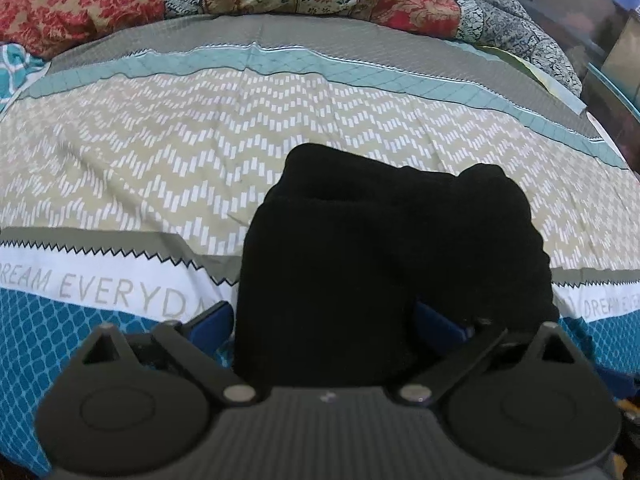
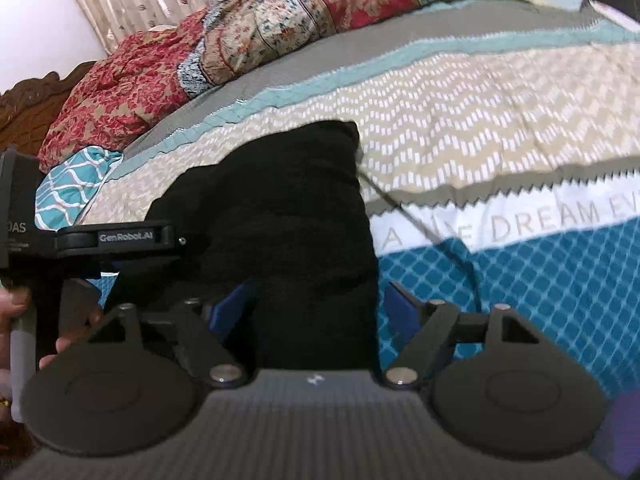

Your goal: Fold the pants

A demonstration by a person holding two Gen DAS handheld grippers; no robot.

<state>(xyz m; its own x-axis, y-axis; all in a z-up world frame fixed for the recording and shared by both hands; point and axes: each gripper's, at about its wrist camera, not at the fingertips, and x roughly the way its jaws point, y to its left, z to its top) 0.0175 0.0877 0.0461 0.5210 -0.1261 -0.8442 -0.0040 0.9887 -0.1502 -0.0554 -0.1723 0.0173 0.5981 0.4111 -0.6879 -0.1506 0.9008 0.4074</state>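
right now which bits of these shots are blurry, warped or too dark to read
Left wrist view: black pants show as a flat dark mass, folds barely readable; fisheye bows the bedsheet stripes. Right wrist view: the sheet's right side smears with blur; the quilt is soft.

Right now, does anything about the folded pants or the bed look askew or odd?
The black pants lie folded on the bedsheet, but the far layers sit uneven, one corner bulging. Both the left gripper and right gripper straddle them, open.
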